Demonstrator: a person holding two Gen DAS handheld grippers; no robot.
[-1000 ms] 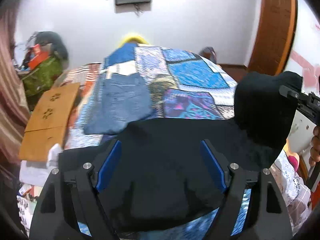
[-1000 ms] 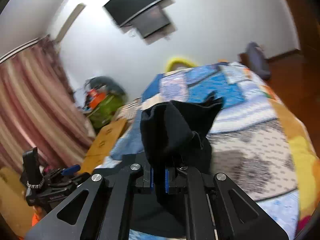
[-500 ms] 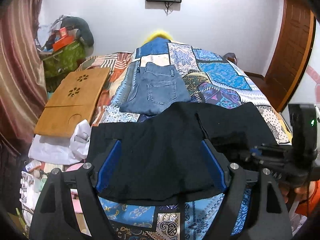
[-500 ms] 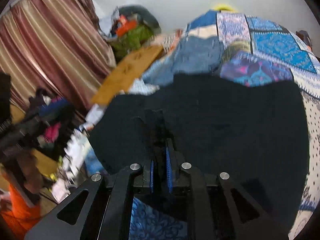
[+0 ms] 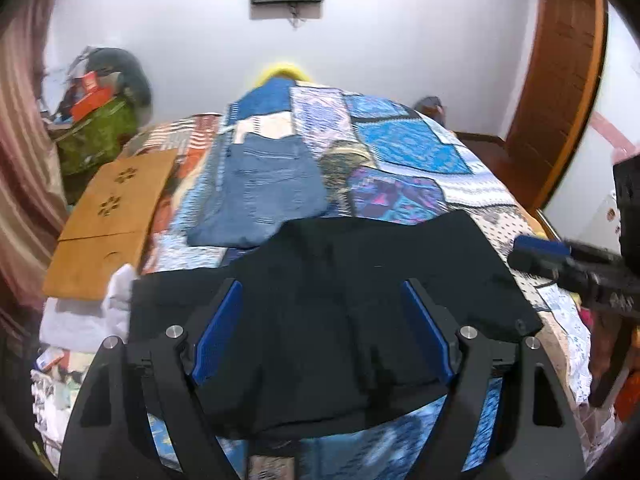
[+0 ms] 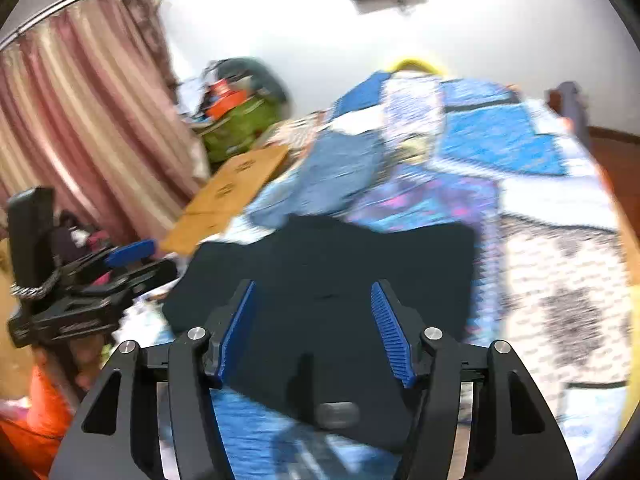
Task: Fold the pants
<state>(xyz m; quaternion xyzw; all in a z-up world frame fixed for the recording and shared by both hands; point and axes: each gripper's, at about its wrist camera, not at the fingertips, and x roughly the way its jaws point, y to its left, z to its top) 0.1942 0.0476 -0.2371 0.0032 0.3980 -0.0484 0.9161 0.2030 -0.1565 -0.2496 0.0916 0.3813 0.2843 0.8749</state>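
The black pants (image 5: 340, 300) are lying folded and flat across the near end of the bed (image 5: 404, 148), just in front of folded jeans (image 5: 264, 192), presumably so the stack builds in a row. The right gripper (image 6: 312, 332) is hovering over them, its jaws opening and pressing nothing. The left gripper (image 5: 320, 332) is waiting with jaws spread wide, gripping nothing.

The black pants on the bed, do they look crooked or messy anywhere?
Mostly tidy. The black fabric pants lie flat on the patchwork bedspread, but their far edge overlaps the folded blue denim jeans, and the near edge hangs over the bed's edge.
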